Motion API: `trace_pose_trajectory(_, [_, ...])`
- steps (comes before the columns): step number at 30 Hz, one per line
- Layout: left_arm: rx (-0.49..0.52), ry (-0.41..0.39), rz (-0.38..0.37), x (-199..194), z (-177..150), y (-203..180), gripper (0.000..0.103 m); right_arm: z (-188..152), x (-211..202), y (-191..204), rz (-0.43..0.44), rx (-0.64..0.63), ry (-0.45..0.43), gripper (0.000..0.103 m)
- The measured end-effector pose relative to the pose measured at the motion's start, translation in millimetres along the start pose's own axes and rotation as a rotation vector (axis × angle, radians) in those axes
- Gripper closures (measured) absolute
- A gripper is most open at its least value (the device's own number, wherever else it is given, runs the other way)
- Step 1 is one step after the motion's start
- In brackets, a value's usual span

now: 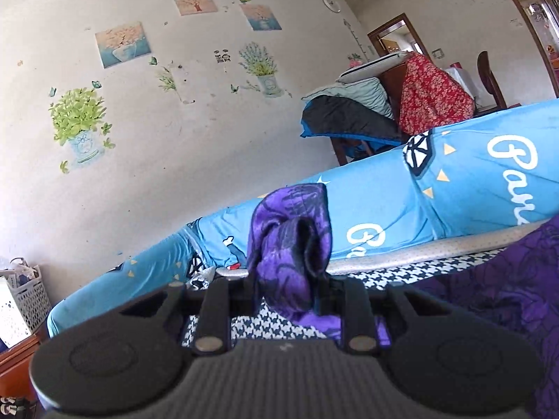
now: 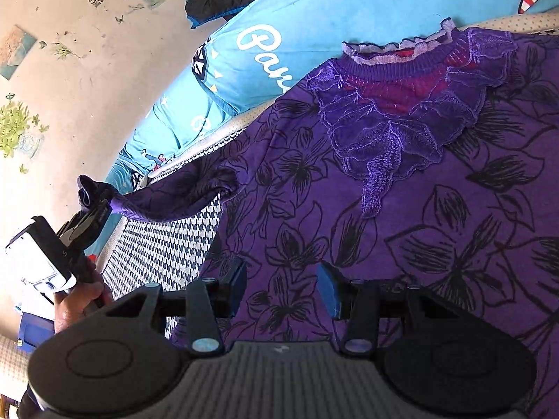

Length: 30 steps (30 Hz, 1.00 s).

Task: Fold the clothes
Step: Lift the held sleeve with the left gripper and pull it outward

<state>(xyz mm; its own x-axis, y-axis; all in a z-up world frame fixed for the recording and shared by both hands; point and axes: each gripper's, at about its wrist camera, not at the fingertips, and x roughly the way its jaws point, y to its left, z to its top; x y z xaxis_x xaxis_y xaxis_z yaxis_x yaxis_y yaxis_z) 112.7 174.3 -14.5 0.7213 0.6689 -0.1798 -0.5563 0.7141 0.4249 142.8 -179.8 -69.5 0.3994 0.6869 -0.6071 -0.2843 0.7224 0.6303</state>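
Houndstooth cover (image 2: 167, 244) is bearing the flat top (image 2: 349, 209); left gripper (image 1: 288, 279) is clamping its sleeve (image 1: 290, 230), right gripper (image 2: 281, 288) is hovering open; folding is barely starting.

The purple flower-printed blouse (image 2: 401, 209) covers most of the houndstooth-patterned worktop (image 2: 167, 244); a bare strip of the worktop stays free at its left side, under the stretched sleeve (image 2: 181, 195). The sleeve, pinched in the left tongs (image 2: 91, 206), crosses this strip like a low bridge. Behind the worktop, the long blue cushions with white lettering (image 1: 454, 181) close the far edge. The right tongs (image 2: 281, 289) stand apart above flat cloth.
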Motion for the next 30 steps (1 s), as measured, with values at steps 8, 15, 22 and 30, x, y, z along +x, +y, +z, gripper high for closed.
trace_pose_trajectory(8, [0.035, 0.033, 0.047, 28, -17, 8, 0.080, -5, 7, 1, -0.011, -0.015, 0.023, 0.058])
trace_pose_trajectory(15, [0.079, 0.032, 0.064, 49, -22, 4, 0.078, -9, 13, 2, -0.025, -0.042, 0.045, 0.058])
trace_pose_trajectory(22, [0.100, 0.038, 0.074, 74, -26, 3, 0.078, -18, 22, 14, -0.052, -0.161, 0.090, 0.058])
trace_pose_trajectory(30, [0.005, 0.216, 0.101, 125, -46, 25, 0.058, -26, 32, 17, -0.045, -0.191, 0.131, 0.058])
